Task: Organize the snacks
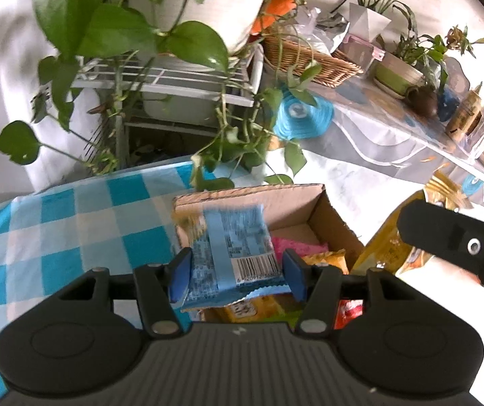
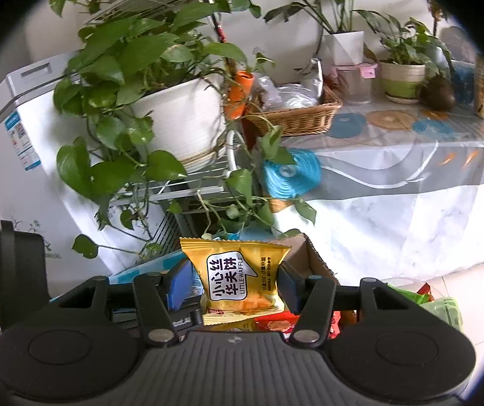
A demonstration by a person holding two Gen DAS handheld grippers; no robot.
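Left gripper (image 1: 237,270): I'm pinching a blue snack packet (image 1: 233,253) above the cardboard box (image 1: 326,216).
Right gripper (image 2: 238,282): I'm clamping a yellow waffle packet (image 2: 237,277).

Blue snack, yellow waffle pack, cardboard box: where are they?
Blue snack (image 1: 232,243): left wrist view, wrapper's middle.
Waffle pack (image 2: 238,275): right wrist view, front label.
Box (image 1: 335,223): left wrist view, right wall.

A light-blue snack packet (image 1: 235,253), barcode side facing the lens, stands upright at the centre of the left wrist view, above an open cardboard box (image 1: 330,216) holding pink (image 1: 296,245) and yellow packets (image 1: 326,258). At lower centre of the right wrist view, a yellow "Little Waffle" packet (image 2: 238,280) stands upright.
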